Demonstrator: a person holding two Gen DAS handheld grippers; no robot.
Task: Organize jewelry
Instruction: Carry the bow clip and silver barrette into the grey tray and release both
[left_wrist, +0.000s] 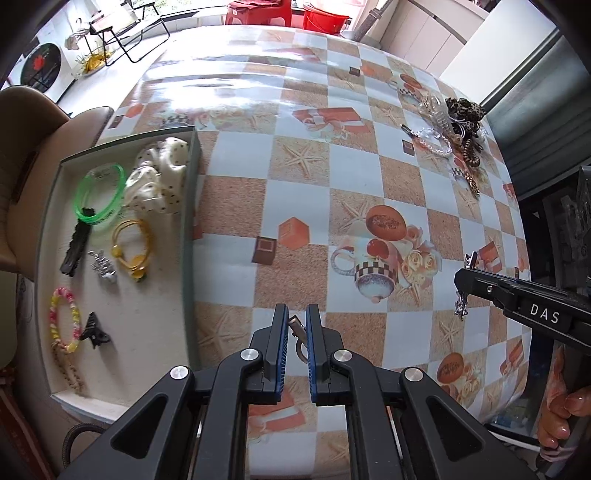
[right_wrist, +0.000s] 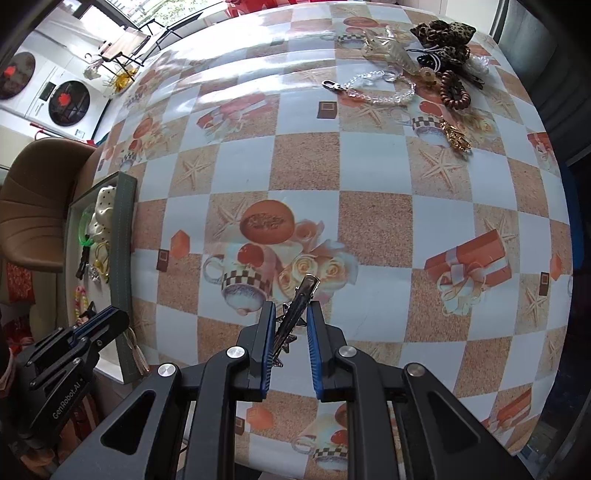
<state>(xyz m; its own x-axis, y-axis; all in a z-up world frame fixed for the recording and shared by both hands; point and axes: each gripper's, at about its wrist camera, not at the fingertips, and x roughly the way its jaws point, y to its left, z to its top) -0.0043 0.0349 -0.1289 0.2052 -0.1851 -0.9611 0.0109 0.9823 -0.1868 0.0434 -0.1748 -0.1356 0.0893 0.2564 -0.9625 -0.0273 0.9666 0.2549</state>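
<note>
My left gripper (left_wrist: 296, 317) is shut on a small gold clip (left_wrist: 297, 334), held above the table just right of the tray (left_wrist: 190, 229); from the right wrist view (right_wrist: 107, 319) the clip hangs below its tips (right_wrist: 135, 354). My right gripper (right_wrist: 290, 314) is shut on a silver hair clip with stars (right_wrist: 295, 314), also seen from the left view (left_wrist: 466, 284). The tray holds a green bangle (left_wrist: 99, 195), a polka-dot scrunchie (left_wrist: 159, 177), yellow hair ties (left_wrist: 133, 247), a black clip (left_wrist: 77, 247) and a pink-yellow braided bracelet (left_wrist: 66, 317).
A pile at the table's far right holds a leopard scrunchie (right_wrist: 443, 37), a clear bead bracelet (right_wrist: 376, 88), a brown coil tie (right_wrist: 452, 90), a clear claw clip (right_wrist: 391, 51) and a gold piece (right_wrist: 456, 138). A brown chair (left_wrist: 26, 155) stands left.
</note>
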